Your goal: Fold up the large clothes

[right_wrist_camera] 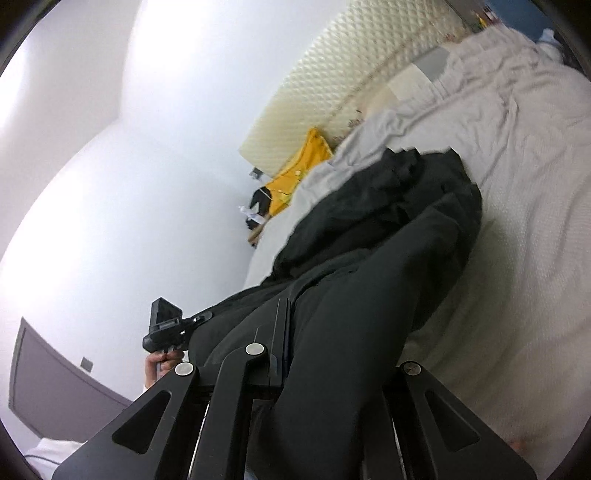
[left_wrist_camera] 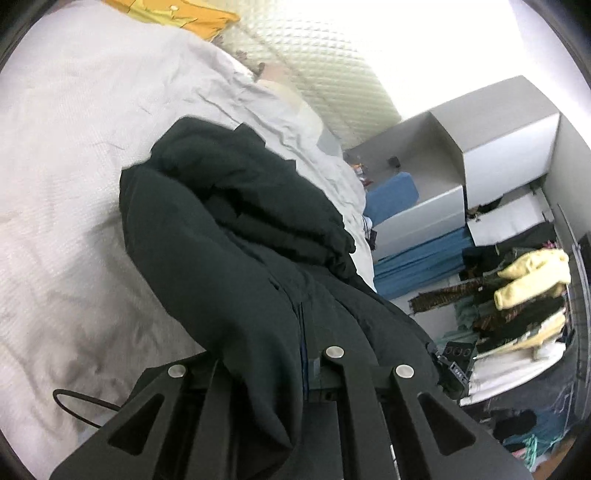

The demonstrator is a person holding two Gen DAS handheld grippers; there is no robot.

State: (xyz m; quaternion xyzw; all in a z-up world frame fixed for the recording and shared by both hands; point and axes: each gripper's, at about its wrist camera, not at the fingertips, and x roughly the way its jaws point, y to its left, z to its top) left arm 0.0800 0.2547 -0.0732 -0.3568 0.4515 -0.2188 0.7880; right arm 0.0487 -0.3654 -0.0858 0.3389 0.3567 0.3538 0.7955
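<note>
A large black garment [left_wrist_camera: 229,221] lies bunched on the white bedcover [left_wrist_camera: 74,166], with its near edge lifted off the bed. My left gripper [left_wrist_camera: 306,328] is shut on that edge, and cloth drapes over its left finger. In the right wrist view the same black garment [right_wrist_camera: 388,229] runs from the bedcover [right_wrist_camera: 517,184] up to my right gripper [right_wrist_camera: 286,314], which is shut on another part of the edge. The left gripper [right_wrist_camera: 166,328] shows at the left of the right wrist view, held by a hand [right_wrist_camera: 155,369]. The right gripper's body [left_wrist_camera: 456,360] peeks out at the garment's right side.
A cream quilted headboard [left_wrist_camera: 325,55] stands at the bed's far end, with a yellow cloth [left_wrist_camera: 177,14] beside it. Right of the bed are grey boxes [left_wrist_camera: 498,129], blue folded things [left_wrist_camera: 417,262] and a rack of clothes [left_wrist_camera: 528,295]. A white wall [right_wrist_camera: 147,147] is on the other side.
</note>
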